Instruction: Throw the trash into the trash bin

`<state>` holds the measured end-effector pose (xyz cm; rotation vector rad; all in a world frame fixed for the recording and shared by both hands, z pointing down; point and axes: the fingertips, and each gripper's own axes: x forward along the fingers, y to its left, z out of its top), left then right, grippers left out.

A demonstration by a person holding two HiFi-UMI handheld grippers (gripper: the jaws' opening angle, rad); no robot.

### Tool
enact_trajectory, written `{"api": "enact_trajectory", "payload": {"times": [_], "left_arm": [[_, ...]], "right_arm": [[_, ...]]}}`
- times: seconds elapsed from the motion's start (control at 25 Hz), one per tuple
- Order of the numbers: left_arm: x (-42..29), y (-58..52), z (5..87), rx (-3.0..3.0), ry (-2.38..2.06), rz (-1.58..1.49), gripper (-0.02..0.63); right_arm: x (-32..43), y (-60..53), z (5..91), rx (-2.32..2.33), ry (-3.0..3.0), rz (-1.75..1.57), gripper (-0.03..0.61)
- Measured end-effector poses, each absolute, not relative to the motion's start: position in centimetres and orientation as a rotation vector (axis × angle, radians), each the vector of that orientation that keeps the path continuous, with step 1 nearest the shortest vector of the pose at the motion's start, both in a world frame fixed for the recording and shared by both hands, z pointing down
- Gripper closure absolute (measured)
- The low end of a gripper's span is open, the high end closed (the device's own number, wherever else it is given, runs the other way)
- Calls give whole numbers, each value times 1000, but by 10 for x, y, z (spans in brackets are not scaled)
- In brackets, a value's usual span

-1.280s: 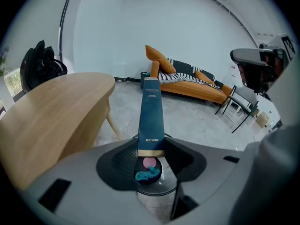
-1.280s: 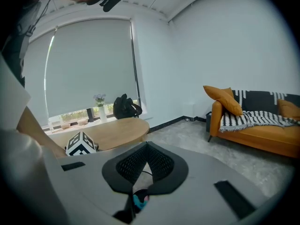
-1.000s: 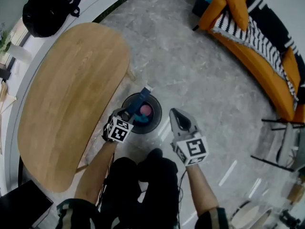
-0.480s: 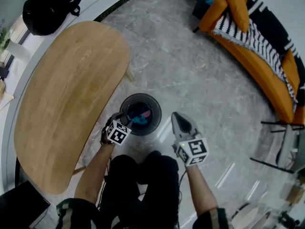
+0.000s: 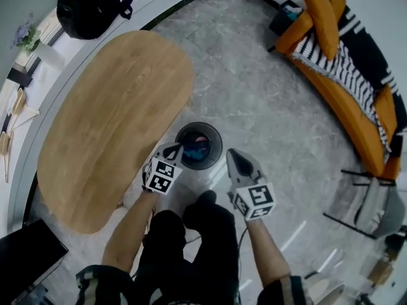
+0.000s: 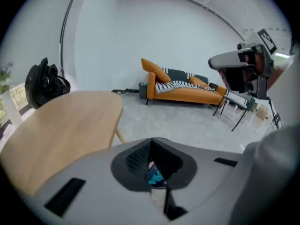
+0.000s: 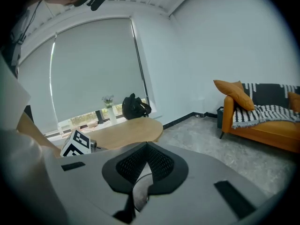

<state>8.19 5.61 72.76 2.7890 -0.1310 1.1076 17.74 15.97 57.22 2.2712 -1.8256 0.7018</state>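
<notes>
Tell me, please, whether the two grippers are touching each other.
Apart. The head view shows it plainly: a strip of bare floor lies between the left gripper and the right gripper.

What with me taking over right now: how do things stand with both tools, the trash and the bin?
Left tool: shut and empty; its jaws have just closed with nothing between them.
Right tool: shut, empty.
Trash: in the bin on the floor beside the table.
Done: trash thrown in.
Left: no other trash in sight.
</notes>
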Motion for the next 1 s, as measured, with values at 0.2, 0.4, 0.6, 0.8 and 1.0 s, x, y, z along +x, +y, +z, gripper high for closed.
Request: {"api": "enact_trajectory", "payload": {"times": [0.2,0.4,0.6,0.8,1.0], "left_arm": [[48,26,618,2805,-229,1055,612],[-13,-17,511,2823,-400,991,612],[-82,-45,409,2809,-554,894,612],[-147,-50,314,2767,-653,789,612],[-206,-49,241,2772,-762,699,612]], "right_arm": [[145,124,488,2212,-1904,670,578],[94,86,402,2126,-2004,615,578],[33,55,324,2045,-2100,544,578],[-32,28,240,1947,-2187,510,578],[-78,20,190,1912,-2253,483,578]]}}
